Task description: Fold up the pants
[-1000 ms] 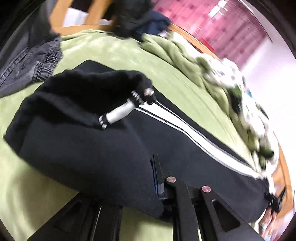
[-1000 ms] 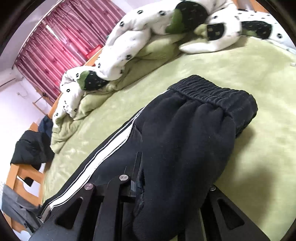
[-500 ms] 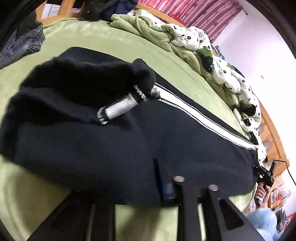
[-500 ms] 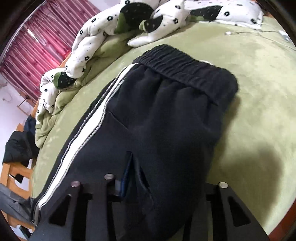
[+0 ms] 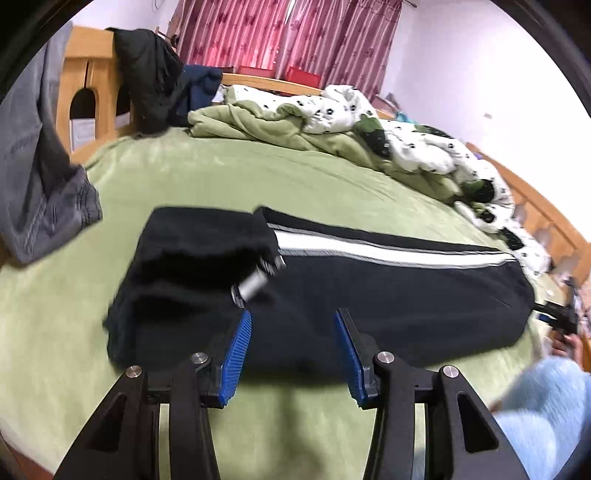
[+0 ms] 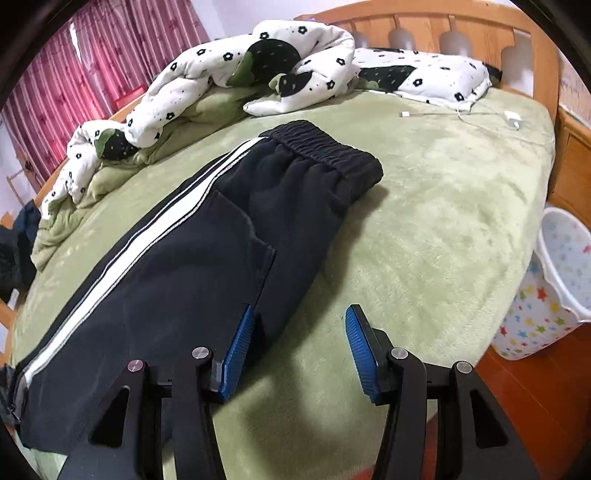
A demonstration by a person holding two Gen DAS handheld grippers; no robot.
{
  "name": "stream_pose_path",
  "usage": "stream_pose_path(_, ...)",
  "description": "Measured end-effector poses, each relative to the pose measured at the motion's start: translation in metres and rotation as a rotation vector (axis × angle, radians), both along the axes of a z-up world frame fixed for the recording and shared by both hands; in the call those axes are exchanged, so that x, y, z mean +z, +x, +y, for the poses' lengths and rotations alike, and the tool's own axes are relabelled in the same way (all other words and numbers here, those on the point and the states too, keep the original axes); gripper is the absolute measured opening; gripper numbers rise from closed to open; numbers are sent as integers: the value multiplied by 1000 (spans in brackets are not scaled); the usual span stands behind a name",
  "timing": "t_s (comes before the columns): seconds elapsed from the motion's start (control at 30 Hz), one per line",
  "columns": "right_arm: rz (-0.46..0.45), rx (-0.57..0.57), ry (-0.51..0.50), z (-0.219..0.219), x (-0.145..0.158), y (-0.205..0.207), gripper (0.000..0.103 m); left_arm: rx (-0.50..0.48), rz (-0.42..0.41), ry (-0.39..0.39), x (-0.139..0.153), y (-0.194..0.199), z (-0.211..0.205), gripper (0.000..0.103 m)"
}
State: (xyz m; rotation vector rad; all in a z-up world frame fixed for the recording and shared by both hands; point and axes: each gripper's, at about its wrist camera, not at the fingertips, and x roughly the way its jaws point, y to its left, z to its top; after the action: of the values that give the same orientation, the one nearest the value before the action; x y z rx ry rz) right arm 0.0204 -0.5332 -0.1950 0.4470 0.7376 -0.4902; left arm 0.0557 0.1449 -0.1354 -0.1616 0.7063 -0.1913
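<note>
Black pants [image 5: 369, 295] with a white side stripe lie lengthwise on the green bed [image 5: 258, 177], folded leg over leg. The cuff end [image 5: 199, 254] is bunched at the left, with a white zipper strip showing. My left gripper [image 5: 291, 319] hovers just in front of the pants' near edge, its jaws opening, nothing between the blue pads. In the right wrist view the elastic waistband [image 6: 325, 155] lies at the far end of the pants [image 6: 184, 266]. My right gripper [image 6: 299, 317] is by the near edge, its jaws opening and empty, the left pad close to the cloth.
A crumpled white flowered quilt [image 6: 258, 66] and green blanket [image 5: 258, 122] lie along the far side. Grey trousers [image 5: 40, 177] hang at the left. A white cable [image 6: 480, 114] lies on the bed. A star-patterned bin [image 6: 546, 288] stands on the floor by the wooden bed frame [image 6: 480, 22].
Both grippers have let go of the pants' near edge, opened and drawn back from the cloth. The pants now lie flat on the bed.
</note>
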Motion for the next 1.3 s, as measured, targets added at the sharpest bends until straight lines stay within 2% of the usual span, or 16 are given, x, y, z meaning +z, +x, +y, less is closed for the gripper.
stream_pose_path(0.2, -13, -4, -24, 20, 20, -2, 51, 83, 42, 81, -27, 61, -16, 43)
stream_pose_path(0.23, -7, -1, -39, 25, 23, -1, 51, 124, 35, 118, -29, 70, -15, 33)
stream_pose_path(0.3, 8, 3, -62, 33, 25, 1, 51, 176, 8, 138, -26, 80, -5, 11)
stream_pose_path(0.43, 40, 26, -85, 50, 19, 7, 51, 286, -42, 44, -6, 110, 43, 9)
stream_pose_path(0.53, 65, 41, -98, 62, 7, 14, 51, 281, -13, -10, 1, 137, 69, 9)
stream_pose_path(0.6, 89, 49, -107, 70, -3, 19, 51, 236, 42, -21, 0, 151, 79, 13)
stream_pose_path(0.63, 98, 51, -108, 73, -7, 19, 51, 215, 63, -32, -2, 155, 82, 24)
stream_pose_path(0.67, 103, 51, -107, 75, -11, 20, 51, 201, 72, -46, -1, 155, 86, 46)
stream_pose_path(0.73, 106, 49, -102, 79, -17, 21, 51, 185, 31, -78, 2, 143, 90, 73)
stream_pose_path(0.8, 103, 42, -92, 81, -20, 20, 51, 187, -22, -78, 6, 126, 90, 75)
stream_pose_path(0.83, 99, 38, -84, 81, -21, 19, 51, 182, -22, -77, 6, 120, 89, 75)
stream_pose_path(0.97, 81, 27, -74, 76, -20, 15, 51, 164, 41, -133, -4, 105, 84, 75)
stream_pose_path(1.13, 31, -17, -32, 54, -17, 4, 51, 153, 84, -143, -18, 73, 63, 75)
stream_pose_path(1.23, 0, -39, -18, 35, -15, 3, 57, 139, 84, -151, -28, 53, 46, 75)
stream_pose_path(1.3, -58, -32, 35, 20, -13, 3, 60, 148, 93, -134, -34, 42, 35, 75)
